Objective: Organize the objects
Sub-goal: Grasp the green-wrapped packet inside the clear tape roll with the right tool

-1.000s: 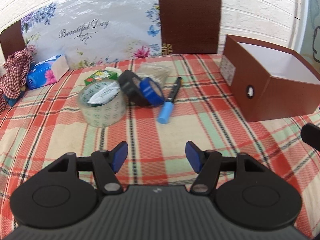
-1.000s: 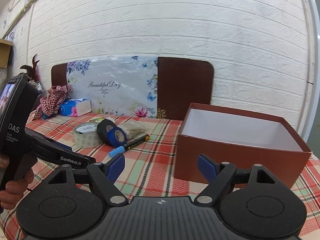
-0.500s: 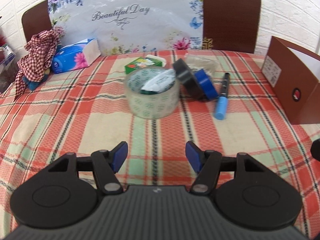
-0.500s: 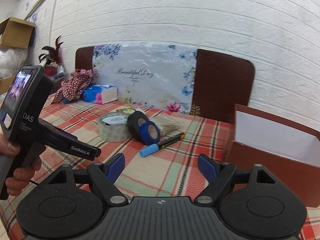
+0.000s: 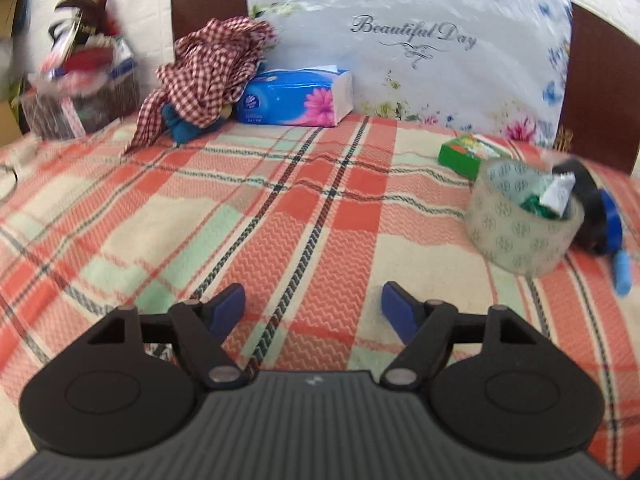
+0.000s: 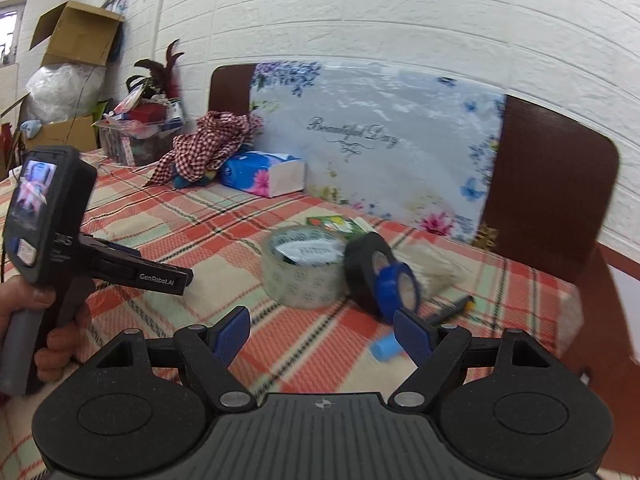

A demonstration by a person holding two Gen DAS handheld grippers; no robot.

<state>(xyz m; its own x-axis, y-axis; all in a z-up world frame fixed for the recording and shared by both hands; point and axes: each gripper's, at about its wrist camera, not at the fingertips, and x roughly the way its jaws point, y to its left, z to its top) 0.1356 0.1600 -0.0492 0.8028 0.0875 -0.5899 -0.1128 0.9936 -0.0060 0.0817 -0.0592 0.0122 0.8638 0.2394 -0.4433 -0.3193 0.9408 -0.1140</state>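
Note:
A clear tape roll (image 5: 520,220) (image 6: 302,270) lies flat on the plaid cloth with a small packet inside it. A black tape roll (image 6: 362,266) and a blue tape roll (image 6: 396,286) lean beside it. A blue-capped marker (image 6: 386,349) lies to their right, and it shows in the left wrist view (image 5: 622,276). A green box (image 5: 466,153) sits behind the tapes. My left gripper (image 5: 313,307) is open and empty over bare cloth, left of the tapes. My right gripper (image 6: 322,333) is open and empty, just short of the tapes.
A blue tissue pack (image 5: 296,98) and a checked cloth (image 5: 208,68) lie at the back by a flowered board (image 5: 408,40). A cluttered basket (image 6: 138,136) stands at the far left. The brown box edge (image 6: 592,340) is at the right.
Both grippers have swung left; the brown box has almost left both views. The left gripper now faces the tissue pack side, and the right gripper has moved closer to the tapes.

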